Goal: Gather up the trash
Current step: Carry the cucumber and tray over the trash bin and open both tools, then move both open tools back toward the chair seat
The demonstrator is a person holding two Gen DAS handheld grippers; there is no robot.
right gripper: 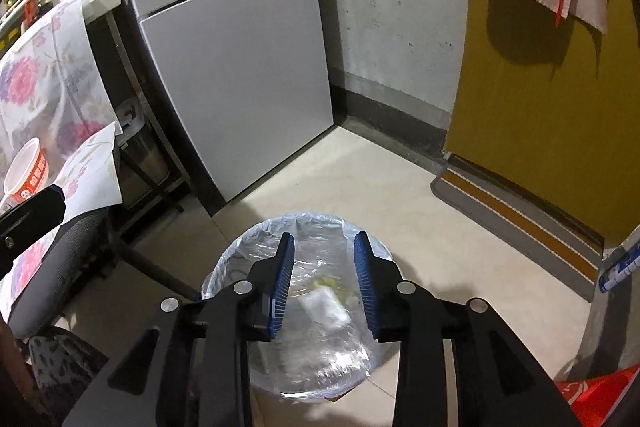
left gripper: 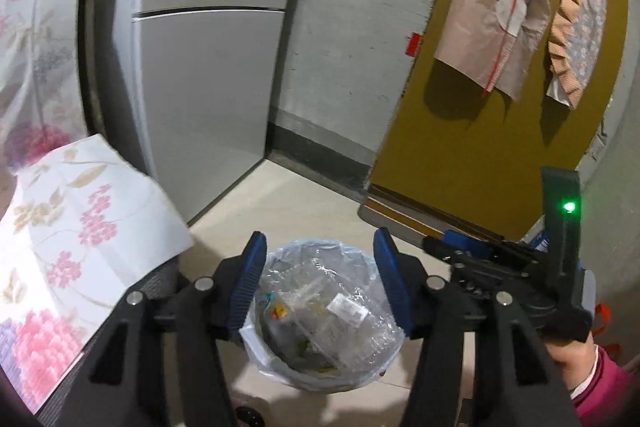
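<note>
A round trash bin lined with a clear plastic bag [left gripper: 360, 367] stands on the pale tiled floor. It holds clear wrappers and small coloured scraps. My left gripper [left gripper: 320, 239] hovers over the bin with its blue pads wide apart and nothing between them. My right gripper [right gripper: 325, 239] is also above the bin [right gripper: 240, 251], open, with no item between its pads. A white crumpled piece [right gripper: 324, 307] lies in the bag below it. The right gripper's black body [left gripper: 520, 267], green light lit, shows at the right of the left wrist view, held by a hand in a pink sleeve.
A grey fridge [right gripper: 240, 67] stands behind the bin. To the left are a table with a floral cloth [left gripper: 80, 227], a dark chair [right gripper: 76, 247] and a red-and-white paper cup [right gripper: 26, 167]. A yellow door [right gripper: 540, 107] with hanging cloths and a doormat [right gripper: 520, 219] are at the right.
</note>
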